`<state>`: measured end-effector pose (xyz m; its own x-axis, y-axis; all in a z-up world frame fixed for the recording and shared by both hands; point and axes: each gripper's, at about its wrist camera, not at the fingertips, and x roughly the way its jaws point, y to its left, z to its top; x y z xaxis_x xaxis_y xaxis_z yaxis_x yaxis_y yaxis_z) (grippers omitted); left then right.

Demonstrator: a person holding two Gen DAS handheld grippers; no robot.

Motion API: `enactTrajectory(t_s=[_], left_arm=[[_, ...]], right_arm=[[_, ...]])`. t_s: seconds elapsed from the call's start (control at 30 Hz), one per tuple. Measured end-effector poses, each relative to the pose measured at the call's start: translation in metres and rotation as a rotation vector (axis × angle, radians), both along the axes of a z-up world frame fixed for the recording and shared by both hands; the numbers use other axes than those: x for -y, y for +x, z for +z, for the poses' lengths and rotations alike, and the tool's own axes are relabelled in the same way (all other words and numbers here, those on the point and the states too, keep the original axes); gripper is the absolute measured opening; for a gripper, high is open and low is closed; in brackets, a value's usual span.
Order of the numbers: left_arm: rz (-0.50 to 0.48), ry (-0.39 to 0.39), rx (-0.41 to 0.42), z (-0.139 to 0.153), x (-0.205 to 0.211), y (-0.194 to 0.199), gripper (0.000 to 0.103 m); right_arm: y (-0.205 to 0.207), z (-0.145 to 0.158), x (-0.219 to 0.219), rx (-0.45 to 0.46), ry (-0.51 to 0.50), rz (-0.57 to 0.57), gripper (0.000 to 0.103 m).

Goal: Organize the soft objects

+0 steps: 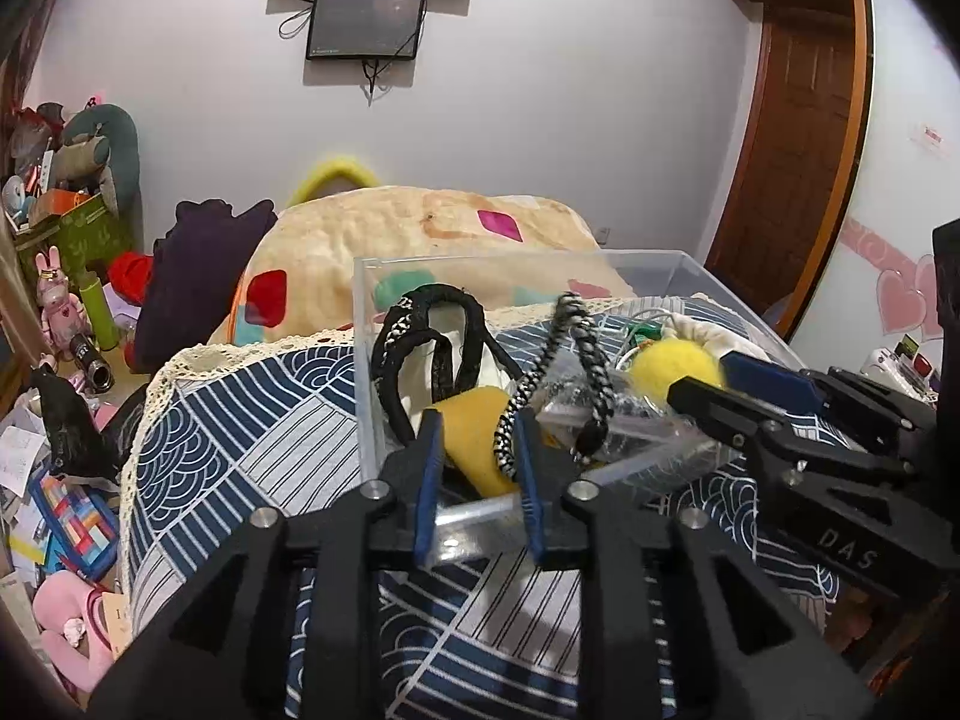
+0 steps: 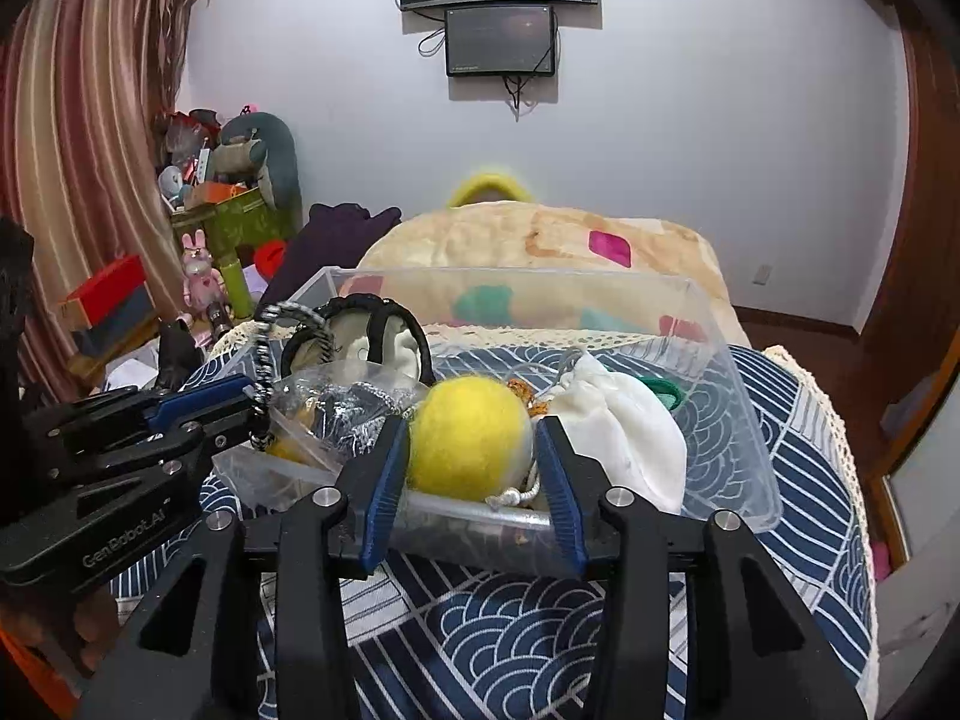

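A clear plastic box (image 1: 366,360) (image 2: 744,420) stands on a blue patterned cloth. My left gripper (image 1: 477,429) is shut on a yellow sponge (image 1: 474,426) with a black-and-white braided cord (image 1: 528,384) across it, over the box's near edge. My right gripper (image 2: 474,441) (image 1: 702,378) is shut on a fuzzy yellow ball (image 2: 468,435) (image 1: 675,369) over the box. In the box lie black hair bands (image 1: 432,342) (image 2: 372,324), a white drawstring pouch (image 2: 618,420) and a clear bag (image 2: 336,402).
The cloth (image 1: 240,420) (image 2: 540,630) covers a raised surface with a lace edge. A cream blanket with coloured patches (image 1: 420,228) (image 2: 540,240) lies behind the box. Toys and boxes (image 1: 66,228) crowd the left. A brown door (image 1: 798,138) stands at right.
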<state>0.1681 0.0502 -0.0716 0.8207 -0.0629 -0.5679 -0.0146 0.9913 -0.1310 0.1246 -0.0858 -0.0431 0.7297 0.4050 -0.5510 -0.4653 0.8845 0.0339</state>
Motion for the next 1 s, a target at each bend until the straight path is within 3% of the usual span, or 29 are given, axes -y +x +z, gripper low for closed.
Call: enactTrajectory(t_s=[0.27, 0.53, 0.77, 0.9, 1.0], left_arm=[[-0.03, -0.032, 0.027, 0.018, -0.002, -0.025, 0.035], [-0.074, -0.02, 0.153, 0.057, 0.01, -0.06, 0.051], [-0.08, -0.018, 0.257, 0.08, 0.018, -0.088, 0.071], [-0.069, -0.041, 0.284, 0.086, 0.018, -0.097, 0.087], [-0.047, -0.026, 0.309, 0.089, 0.019, -0.105, 0.097]], right_arm=[[-0.02, 0.019, 0.019, 0.048, 0.041, 0.012, 0.044], [-0.047, 0.047, 0.038, 0.146, 0.079, 0.017, 0.047], [-0.071, 0.062, 0.049, 0.228, 0.103, 0.014, 0.057], [-0.08, 0.066, 0.052, 0.273, 0.11, -0.002, 0.076], [-0.084, 0.068, 0.053, 0.29, 0.12, -0.009, 0.083]])
